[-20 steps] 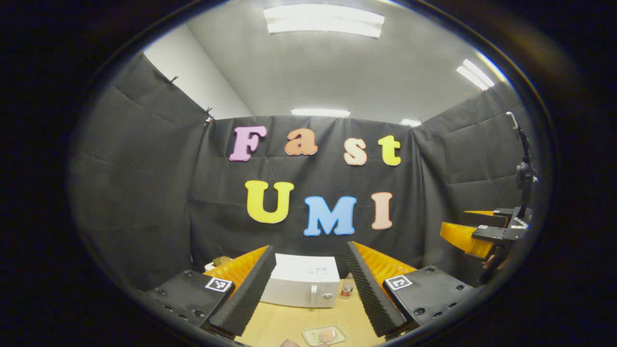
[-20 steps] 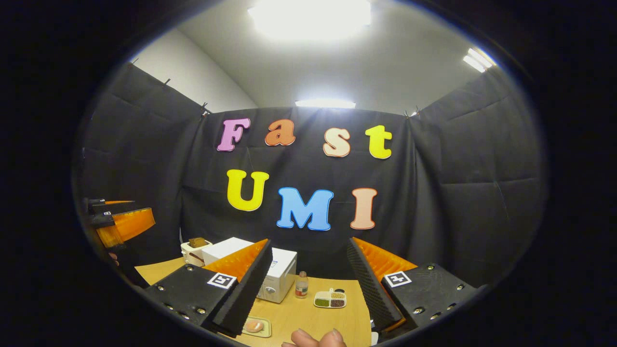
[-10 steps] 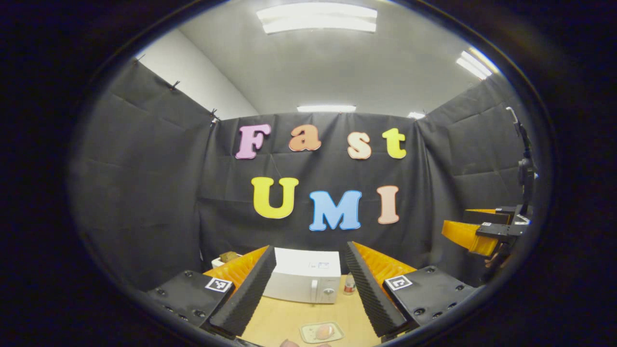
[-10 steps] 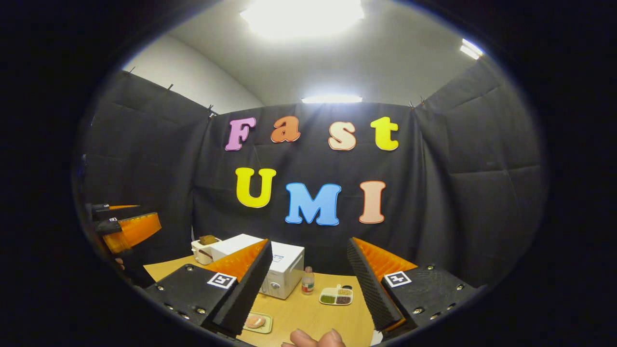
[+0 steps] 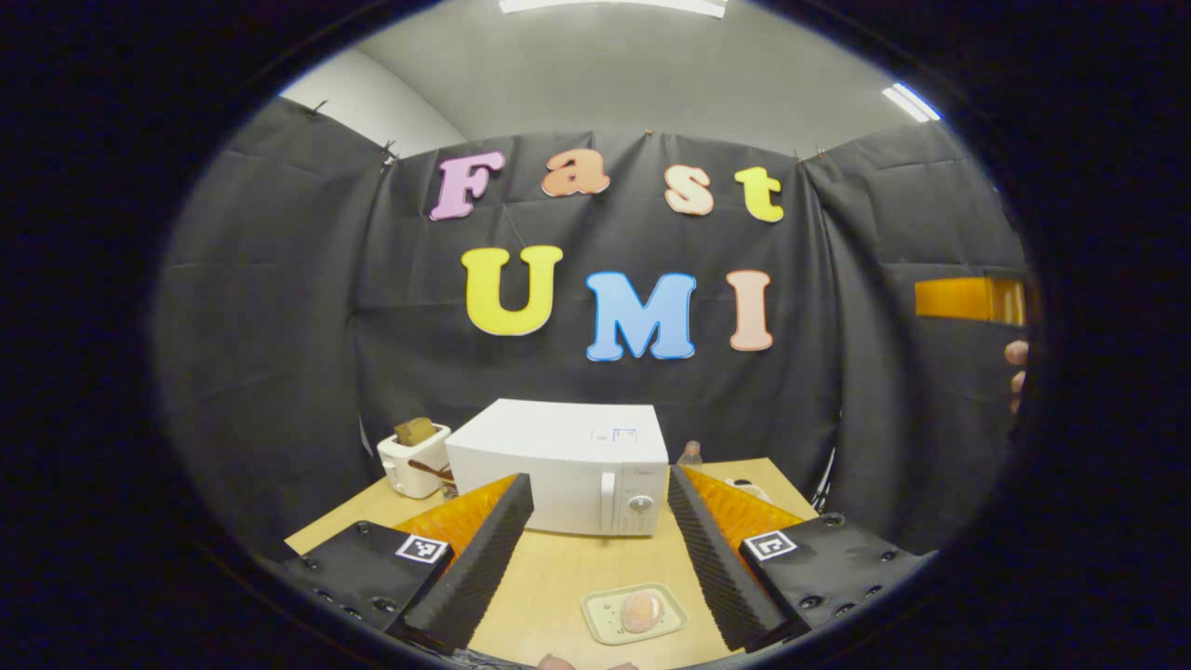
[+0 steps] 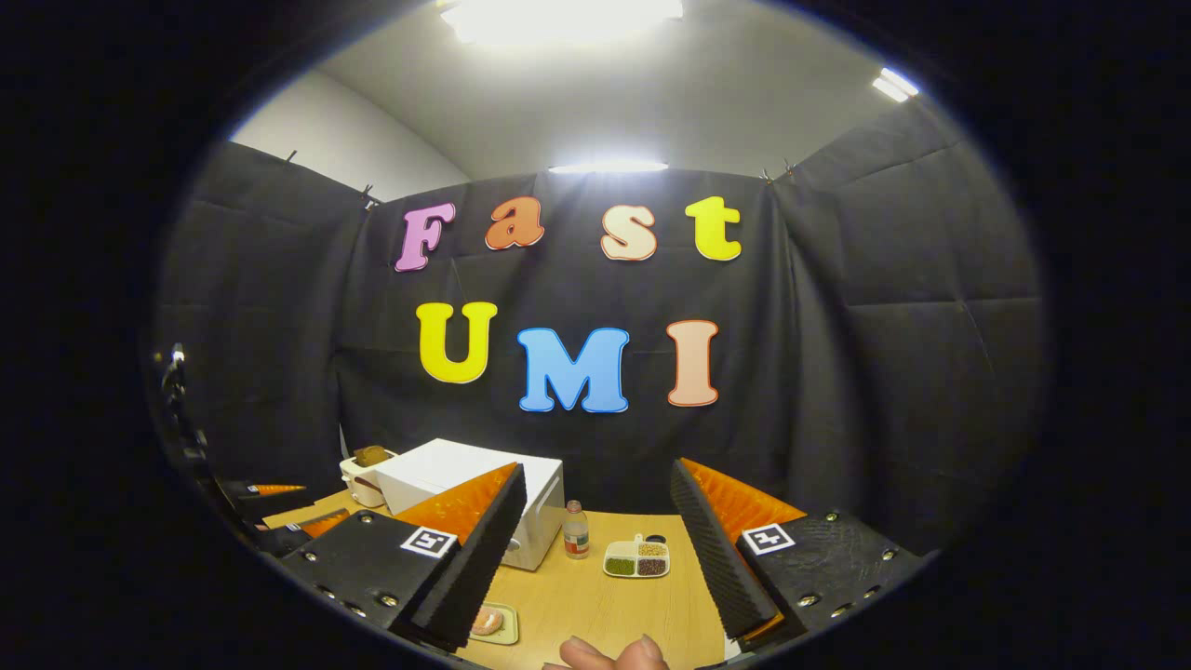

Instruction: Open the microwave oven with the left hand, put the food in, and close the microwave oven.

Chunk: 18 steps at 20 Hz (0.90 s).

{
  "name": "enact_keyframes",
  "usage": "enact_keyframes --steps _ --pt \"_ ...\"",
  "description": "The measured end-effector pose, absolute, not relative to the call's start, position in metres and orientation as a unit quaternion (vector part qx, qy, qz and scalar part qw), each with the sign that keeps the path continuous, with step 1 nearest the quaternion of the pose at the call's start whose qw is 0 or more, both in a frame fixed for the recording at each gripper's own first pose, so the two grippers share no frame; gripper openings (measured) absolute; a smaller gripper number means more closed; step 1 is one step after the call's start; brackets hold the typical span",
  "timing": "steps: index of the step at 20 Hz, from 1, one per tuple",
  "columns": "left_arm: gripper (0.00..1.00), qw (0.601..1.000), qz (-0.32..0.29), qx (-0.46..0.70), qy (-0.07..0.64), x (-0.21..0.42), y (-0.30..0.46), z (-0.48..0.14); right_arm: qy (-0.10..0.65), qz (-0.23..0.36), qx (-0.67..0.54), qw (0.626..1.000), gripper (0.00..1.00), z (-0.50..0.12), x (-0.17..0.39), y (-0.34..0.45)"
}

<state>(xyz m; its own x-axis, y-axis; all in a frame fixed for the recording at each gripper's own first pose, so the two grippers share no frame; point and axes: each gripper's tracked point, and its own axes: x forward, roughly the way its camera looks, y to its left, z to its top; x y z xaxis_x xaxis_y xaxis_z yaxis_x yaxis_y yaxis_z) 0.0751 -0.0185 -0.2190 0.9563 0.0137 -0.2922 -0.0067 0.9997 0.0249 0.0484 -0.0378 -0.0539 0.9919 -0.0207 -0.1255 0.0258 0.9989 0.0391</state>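
Left tool [image 5: 600, 549] spread and empty above the wooden surface [image 5: 558, 577], closed white microwave [image 5: 568, 465] ahead, food on small tray [image 5: 635, 612] between, right tool [image 6: 595, 549] spread, empty

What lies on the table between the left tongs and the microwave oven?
In the left gripper view, a small tray with the food lies before the open left tongs; beyond it, bare table reaches the microwave oven.

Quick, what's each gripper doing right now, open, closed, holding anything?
Left gripper: open, holding nothing.
Right gripper: open, holding nothing.

Black cloth walls [image 5: 279, 307], grey ceiling [image 6: 595, 102], wooden table [image 5: 568, 568].
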Motion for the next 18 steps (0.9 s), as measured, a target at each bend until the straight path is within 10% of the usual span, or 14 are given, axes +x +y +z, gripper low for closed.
enact_keyframes --steps 18 --pt "1.00 0.965 -0.102 0.025 0.242 0.268 -0.007 -0.477 0.167 -0.162 -0.058 0.971 0.96 -0.096 0.108 -0.029"
